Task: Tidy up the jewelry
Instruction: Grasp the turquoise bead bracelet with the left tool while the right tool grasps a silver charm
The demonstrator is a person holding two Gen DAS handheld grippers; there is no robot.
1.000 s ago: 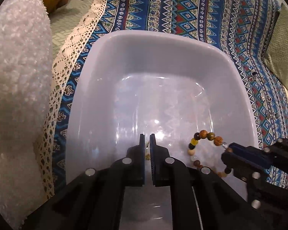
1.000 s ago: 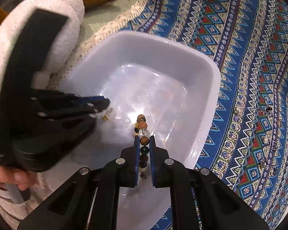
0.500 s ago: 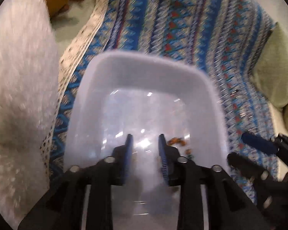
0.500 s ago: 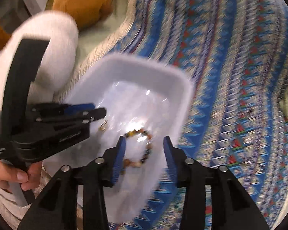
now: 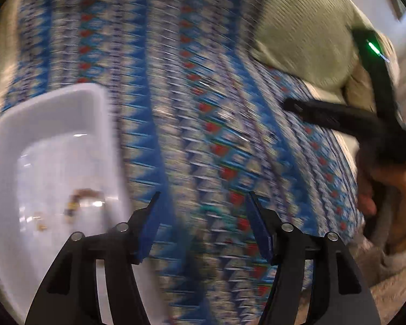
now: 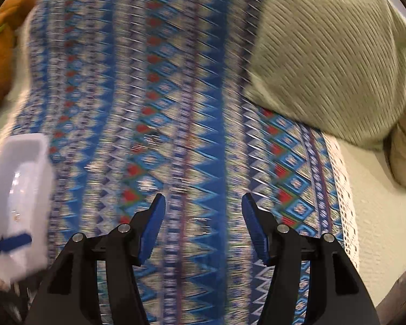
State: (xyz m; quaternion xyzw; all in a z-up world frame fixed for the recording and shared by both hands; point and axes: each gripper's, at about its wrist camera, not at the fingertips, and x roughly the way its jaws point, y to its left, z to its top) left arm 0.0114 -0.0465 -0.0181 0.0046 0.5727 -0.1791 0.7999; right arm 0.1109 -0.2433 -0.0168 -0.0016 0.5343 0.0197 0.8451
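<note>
The left gripper [image 5: 203, 214] stands released, its blue-padded fingers spread wide with nothing between them, above a blue patterned cloth [image 5: 192, 124] with red diamonds; the whole view is smeared by motion. At about nine o'clock from it sits a white plastic tub [image 5: 2, 146], and on the tub's floor lies a beaded bracelet [image 5: 81, 197], a blurred curve of brown and yellow beads, with a few small gold bits [image 5: 40, 226] just beside it toward seven o'clock. At two o'clock the right gripper [image 5: 292, 105] reaches in over the cloth, held by a hand [image 5: 387, 189] at three o'clock; from this side I cannot tell how its fingers stand. Beyond it, at one o'clock, rests a green ribbed cushion [image 5: 303, 27]. In the right wrist view the right gripper [image 6: 203, 211] is likewise released, fingers wide apart and holding nothing, over the same cloth [image 6: 192, 86]. The tub [image 6: 27, 146] shows at nine o'clock near the frame edge, with a blue fingertip of the left gripper [image 6: 15, 241] at its near rim. The cushion [image 6: 324, 54] fills the one o'clock corner, a lace border [image 6: 343, 189] runs down at three o'clock, and an orange plush toy [image 6: 0, 51] sits at ten o'clock.
</note>
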